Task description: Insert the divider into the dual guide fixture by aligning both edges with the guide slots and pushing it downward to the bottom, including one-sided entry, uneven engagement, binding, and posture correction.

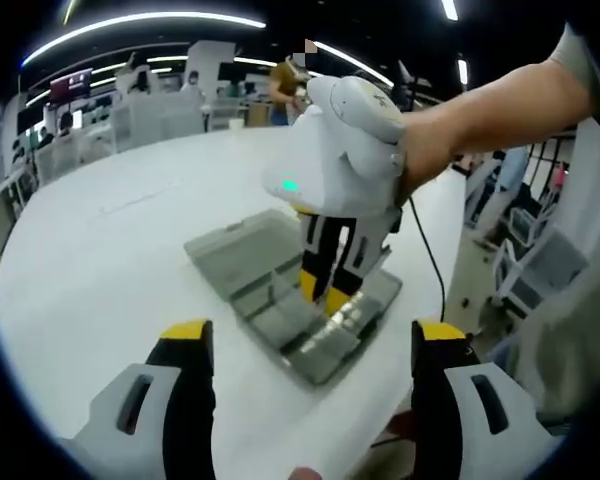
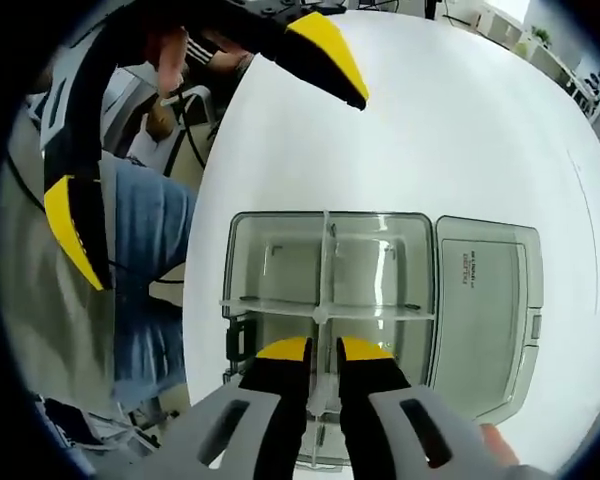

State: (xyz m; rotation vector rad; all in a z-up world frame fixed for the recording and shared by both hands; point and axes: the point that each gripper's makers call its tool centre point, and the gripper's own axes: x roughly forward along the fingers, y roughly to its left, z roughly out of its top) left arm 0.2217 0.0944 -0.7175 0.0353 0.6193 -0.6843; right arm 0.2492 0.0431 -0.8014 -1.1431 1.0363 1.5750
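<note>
Now the right gripper (image 2: 321, 352) has its jaws nearly closed on the clear divider (image 2: 325, 300), which stands in the open transparent box (image 2: 280, 228) on the white table (image 2: 450, 120). Beside it, the left gripper (image 1: 305, 335) hovers wide open, empty.

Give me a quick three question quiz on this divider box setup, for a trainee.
1. True or false: the right gripper is closed on the clear divider.
2. The open lid lies: A) flat on the white table beside the box, B) standing upright, C) shut over the box.
3. Fill in: the left gripper's jaws are ____.

Key: 1 true. 2 A. 3 open.
</note>
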